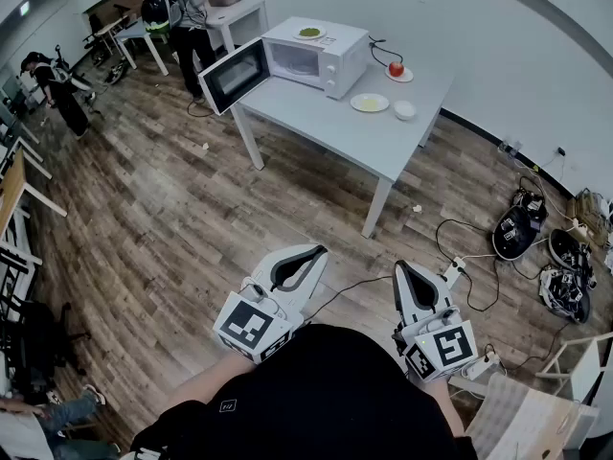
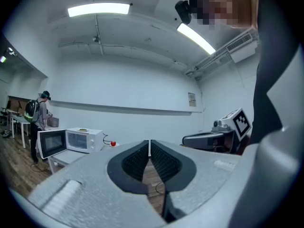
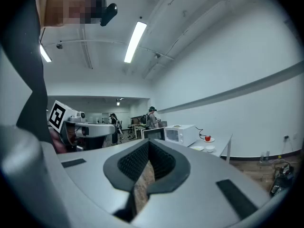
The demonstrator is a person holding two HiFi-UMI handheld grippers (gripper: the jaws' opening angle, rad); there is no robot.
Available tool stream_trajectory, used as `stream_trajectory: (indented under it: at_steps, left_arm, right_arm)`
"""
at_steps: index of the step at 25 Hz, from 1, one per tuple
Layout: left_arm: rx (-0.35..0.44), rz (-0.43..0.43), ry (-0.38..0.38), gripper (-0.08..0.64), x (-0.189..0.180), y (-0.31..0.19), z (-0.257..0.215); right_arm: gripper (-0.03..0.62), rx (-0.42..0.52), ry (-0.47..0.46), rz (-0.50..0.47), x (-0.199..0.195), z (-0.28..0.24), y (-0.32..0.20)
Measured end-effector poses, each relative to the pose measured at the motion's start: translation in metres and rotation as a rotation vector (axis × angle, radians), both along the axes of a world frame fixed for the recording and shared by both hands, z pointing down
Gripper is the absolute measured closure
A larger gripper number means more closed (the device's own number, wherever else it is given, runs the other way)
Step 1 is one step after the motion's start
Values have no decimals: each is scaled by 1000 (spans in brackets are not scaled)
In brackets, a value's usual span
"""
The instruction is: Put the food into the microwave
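My left claw (image 2: 149, 145) and right claw (image 3: 148, 145) are closed and empty, well away from the bench (image 1: 321, 118). The plate (image 1: 369, 103) of food lies there beside the open microwave (image 1: 316, 57). It looks light, stiff and slick, so I'd pinch its rim.

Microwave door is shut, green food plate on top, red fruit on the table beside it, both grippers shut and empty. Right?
Not quite. The head view shows the microwave door standing open. The rest holds: the green food plate sits on top of the microwave, the red fruit beside it, left gripper and right gripper shut and empty.
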State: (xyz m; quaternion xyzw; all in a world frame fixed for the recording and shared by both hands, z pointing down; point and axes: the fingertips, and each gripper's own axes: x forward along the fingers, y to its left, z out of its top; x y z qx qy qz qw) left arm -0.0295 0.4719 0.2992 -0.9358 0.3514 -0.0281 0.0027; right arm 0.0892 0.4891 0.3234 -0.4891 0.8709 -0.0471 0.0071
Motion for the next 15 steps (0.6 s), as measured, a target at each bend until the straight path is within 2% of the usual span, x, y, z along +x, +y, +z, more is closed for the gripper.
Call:
stream_trajectory:
  at_steps: [8,15]
  left_arm:
    - [10,6,-13,538,57,10,1]
    - [-6,35,-43,538,98,22,7]
  right_arm:
    - [578,-5,-20,32,61,11,19]
    - [578,-20,-106,73,105,18,30]
